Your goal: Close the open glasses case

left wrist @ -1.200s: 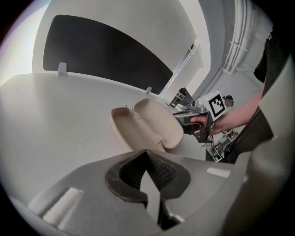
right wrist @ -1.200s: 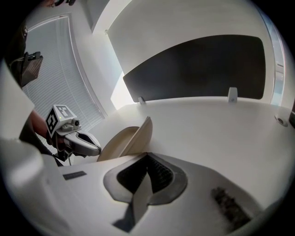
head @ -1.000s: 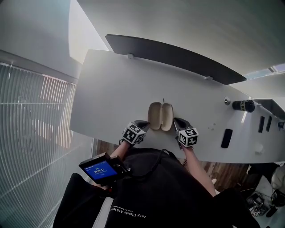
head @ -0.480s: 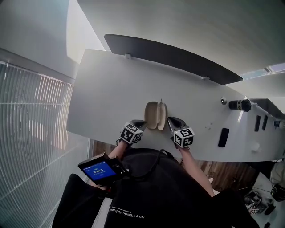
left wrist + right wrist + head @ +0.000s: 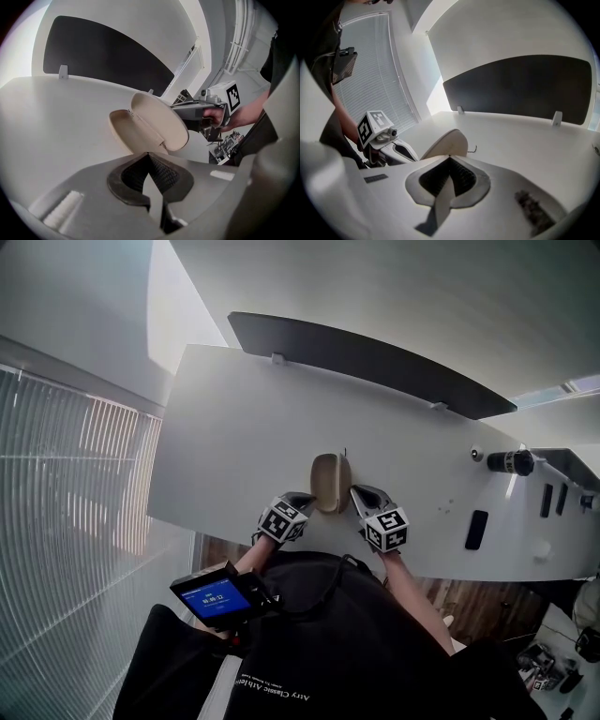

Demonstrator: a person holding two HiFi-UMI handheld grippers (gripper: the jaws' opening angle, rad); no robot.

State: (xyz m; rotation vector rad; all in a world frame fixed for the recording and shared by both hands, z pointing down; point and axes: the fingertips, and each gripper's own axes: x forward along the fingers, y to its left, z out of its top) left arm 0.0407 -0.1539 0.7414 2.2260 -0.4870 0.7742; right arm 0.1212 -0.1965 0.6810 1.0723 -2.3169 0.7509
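Since a second ago, the lid of the glasses case [image 5: 328, 482] has been swinging from flat to nearly folded over its base. Right gripper [image 5: 358, 493], jaws together and empty, is apparently pressing its tip on the lid's outer face, immediately to its left. Left gripper [image 5: 306, 499], likewise closed and empty, is waiting just beside the case's opposite edge. The case's long axis is running away from both tips.

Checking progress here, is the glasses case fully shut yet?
Not shut, half closed. The glasses case lid stands tilted over its base, a wide gap between them.
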